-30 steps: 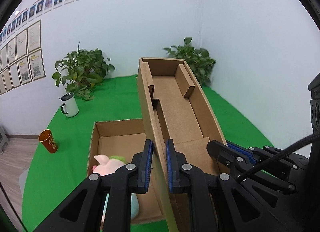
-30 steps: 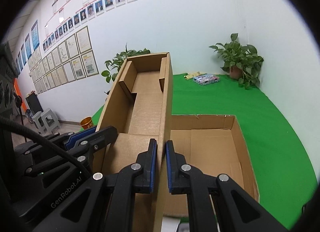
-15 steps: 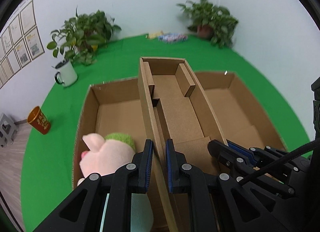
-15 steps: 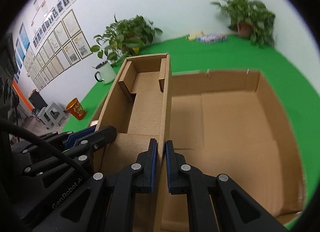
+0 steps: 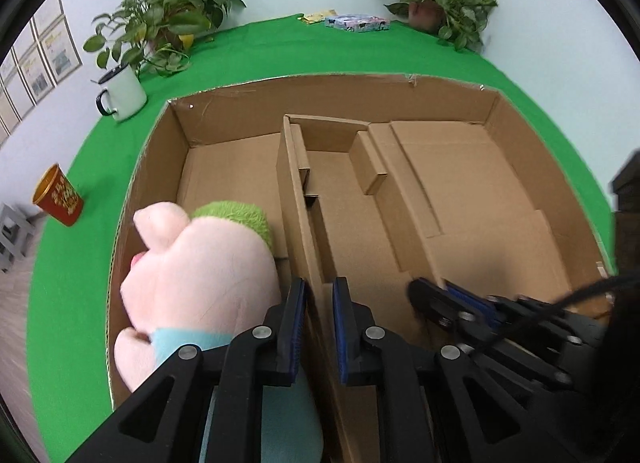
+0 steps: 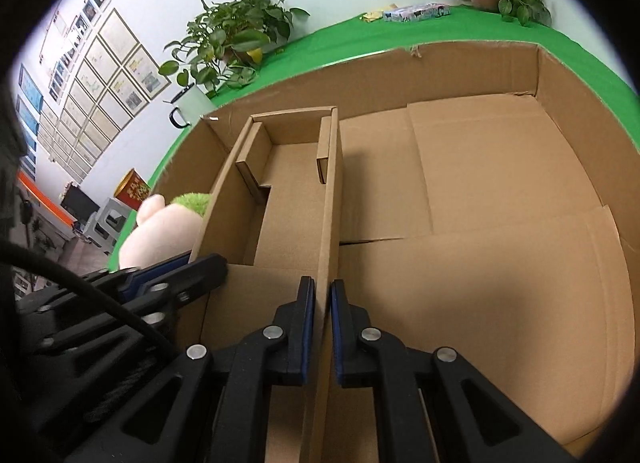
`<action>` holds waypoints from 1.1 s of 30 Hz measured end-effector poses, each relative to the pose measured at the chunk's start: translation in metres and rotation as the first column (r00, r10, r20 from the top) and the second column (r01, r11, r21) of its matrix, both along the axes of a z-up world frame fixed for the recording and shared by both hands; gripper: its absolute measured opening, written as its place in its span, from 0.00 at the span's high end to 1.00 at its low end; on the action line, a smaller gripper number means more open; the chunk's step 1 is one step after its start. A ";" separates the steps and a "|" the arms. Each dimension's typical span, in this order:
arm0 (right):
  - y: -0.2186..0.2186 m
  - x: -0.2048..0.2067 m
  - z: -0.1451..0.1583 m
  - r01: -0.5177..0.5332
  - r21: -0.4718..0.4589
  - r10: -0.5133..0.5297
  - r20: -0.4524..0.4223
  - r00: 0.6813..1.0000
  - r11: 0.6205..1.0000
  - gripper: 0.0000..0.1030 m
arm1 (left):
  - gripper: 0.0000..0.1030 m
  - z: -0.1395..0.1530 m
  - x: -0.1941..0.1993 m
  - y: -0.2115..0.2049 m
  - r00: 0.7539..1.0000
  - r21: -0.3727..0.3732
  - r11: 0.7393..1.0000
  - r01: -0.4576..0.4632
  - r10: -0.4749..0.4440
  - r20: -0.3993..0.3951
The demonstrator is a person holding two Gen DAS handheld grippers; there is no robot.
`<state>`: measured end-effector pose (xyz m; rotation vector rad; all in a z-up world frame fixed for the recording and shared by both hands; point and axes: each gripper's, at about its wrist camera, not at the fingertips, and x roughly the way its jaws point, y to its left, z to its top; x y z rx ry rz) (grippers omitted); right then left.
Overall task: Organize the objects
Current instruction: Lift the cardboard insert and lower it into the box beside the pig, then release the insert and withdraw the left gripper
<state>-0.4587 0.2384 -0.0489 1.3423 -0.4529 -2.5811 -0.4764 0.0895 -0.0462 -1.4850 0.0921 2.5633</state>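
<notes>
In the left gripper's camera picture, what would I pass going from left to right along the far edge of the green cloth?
Red and gold paper cup → white enamel mug → bushy potted plant → yellow packet → flat printed box → second potted plant in the corner.

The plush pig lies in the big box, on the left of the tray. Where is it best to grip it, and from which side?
Probably the pig's raised ear, gripped from above. The box wall closes its left and the tray its right, so only the top is open. The round head looks too wide for the fingers. Both grippers, left and right, now pinch tray walls.
</notes>
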 end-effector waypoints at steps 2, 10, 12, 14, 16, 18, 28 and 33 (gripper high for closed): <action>-0.003 -0.002 0.000 -0.007 0.011 0.007 -0.002 1.000 1.000 0.93 | 0.88 0.013 0.008 -0.007 0.999 0.014 1.000 0.012 -0.012 -0.030; -0.020 -0.003 0.002 -0.029 0.121 0.033 -0.029 0.999 0.992 0.92 | 0.73 0.065 0.055 -0.041 0.986 0.077 0.997 0.000 0.012 -0.165; -0.023 -0.003 0.004 -0.051 0.152 0.058 -0.037 0.998 0.987 0.89 | 0.63 0.069 0.070 -0.045 0.980 0.077 0.997 -0.004 0.020 -0.198; -0.025 0.000 0.008 -0.070 0.177 0.080 -0.052 0.995 0.982 0.89 | 0.63 0.071 0.090 -0.044 0.978 0.060 0.998 0.005 0.007 -0.211; -0.024 0.009 0.017 -0.085 0.205 0.103 -0.082 0.991 0.975 0.83 | 0.62 0.070 0.104 -0.046 0.976 0.064 0.998 0.012 0.002 -0.216; -0.021 0.022 0.031 -0.080 0.237 0.114 -0.132 0.985 0.968 0.46 | 0.52 0.072 0.119 -0.048 0.970 0.079 0.997 0.003 0.017 -0.241; 0.012 0.147 0.076 0.020 0.273 0.065 -0.299 0.952 0.962 0.21 | 0.04 0.108 0.206 -0.047 0.880 0.122 0.991 -0.052 0.103 -0.464; 0.010 0.186 0.076 0.056 0.316 0.045 -0.304 0.952 0.947 0.21 | 0.01 0.121 0.236 -0.033 0.861 0.159 0.987 -0.035 0.110 -0.496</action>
